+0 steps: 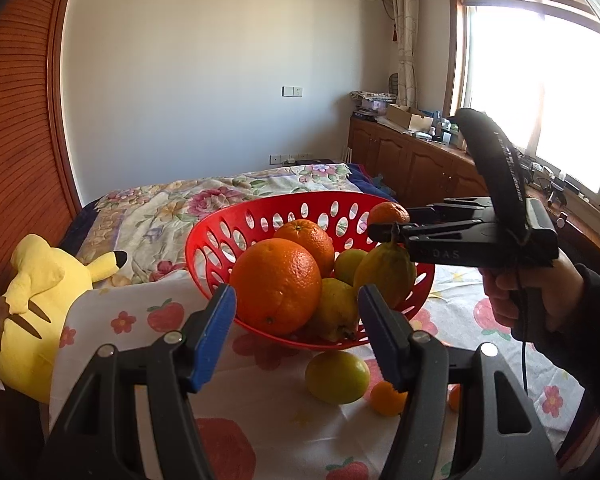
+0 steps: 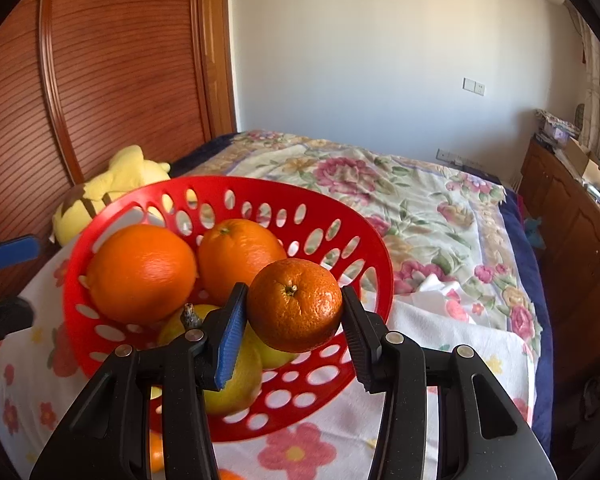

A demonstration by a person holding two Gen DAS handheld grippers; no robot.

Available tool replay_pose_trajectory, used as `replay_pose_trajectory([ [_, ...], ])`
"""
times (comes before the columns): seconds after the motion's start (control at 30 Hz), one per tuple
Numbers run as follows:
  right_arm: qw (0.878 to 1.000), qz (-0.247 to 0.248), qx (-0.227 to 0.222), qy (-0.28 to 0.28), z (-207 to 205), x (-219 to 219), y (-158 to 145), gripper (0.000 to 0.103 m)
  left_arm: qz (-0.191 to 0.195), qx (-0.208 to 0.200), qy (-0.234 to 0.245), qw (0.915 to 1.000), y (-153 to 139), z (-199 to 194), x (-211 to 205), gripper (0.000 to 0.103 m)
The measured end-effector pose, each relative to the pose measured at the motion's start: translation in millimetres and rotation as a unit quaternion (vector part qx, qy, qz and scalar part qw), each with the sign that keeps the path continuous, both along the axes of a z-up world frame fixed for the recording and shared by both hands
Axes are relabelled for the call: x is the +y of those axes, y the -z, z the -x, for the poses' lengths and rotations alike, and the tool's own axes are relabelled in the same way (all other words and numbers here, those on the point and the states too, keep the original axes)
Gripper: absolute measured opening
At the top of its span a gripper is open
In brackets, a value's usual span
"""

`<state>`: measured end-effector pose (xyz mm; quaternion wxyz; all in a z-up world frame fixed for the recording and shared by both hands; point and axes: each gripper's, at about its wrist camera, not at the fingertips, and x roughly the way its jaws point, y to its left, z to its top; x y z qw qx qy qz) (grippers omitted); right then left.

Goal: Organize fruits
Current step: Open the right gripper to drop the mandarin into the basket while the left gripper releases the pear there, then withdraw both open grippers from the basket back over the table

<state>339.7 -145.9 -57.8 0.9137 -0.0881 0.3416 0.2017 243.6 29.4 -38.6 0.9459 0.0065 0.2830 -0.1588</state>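
A red perforated basket (image 1: pixel 220 224) (image 2: pixel 364 248) stands on the flowered cloth and holds two big oranges (image 1: pixel 278 286) (image 2: pixel 140 272), a yellow pear (image 1: pixel 386 272) and yellow-green fruits. My right gripper (image 2: pixel 294 310) (image 1: pixel 384 226) is shut on a small mandarin (image 2: pixel 296 304) (image 1: pixel 388 213) and holds it over the basket's near rim. My left gripper (image 1: pixel 296 316) is open and empty, just in front of the basket. On the cloth before the basket lie a green-yellow fruit (image 1: pixel 337 377) and a small mandarin (image 1: pixel 387 399).
A yellow plush toy (image 1: pixel 36 316) (image 2: pixel 108 188) lies left of the basket against the wooden headboard. The flowered bedspread (image 2: pixel 400 208) stretches behind. Wooden cabinets (image 1: pixel 412 160) line the right wall under the window. Another small orange fruit (image 1: pixel 455 397) peeks out at the right.
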Motion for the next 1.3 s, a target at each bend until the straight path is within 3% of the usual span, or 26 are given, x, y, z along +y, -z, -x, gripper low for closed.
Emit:
replay_pose_trajectory([
  [0.47,1.0,-0.02,0.006,0.012,0.1,-7.6,-5.4,0.052,-0.008,0.01,0.008,0.9999,14.7,12.0,-11.7,0.065],
  [0.57,1.0,-0.026,-0.008,0.012,19.4,-12.4,-12.9,0.056,-0.009,0.009,0.012,0.9998,18.7,19.0,-15.6,0.066],
  [0.9,0.999,-0.042,-0.024,0.012,80.7,-24.7,-22.1,0.057,-0.008,0.027,0.011,0.9995,43.9,28.0,-25.6,0.066],
  [1.3,0.998,-0.043,0.007,0.033,130.6,-41.4,10.9,0.054,-0.017,0.047,0.04,0.998,54.6,43.6,-47.9,0.066],
])
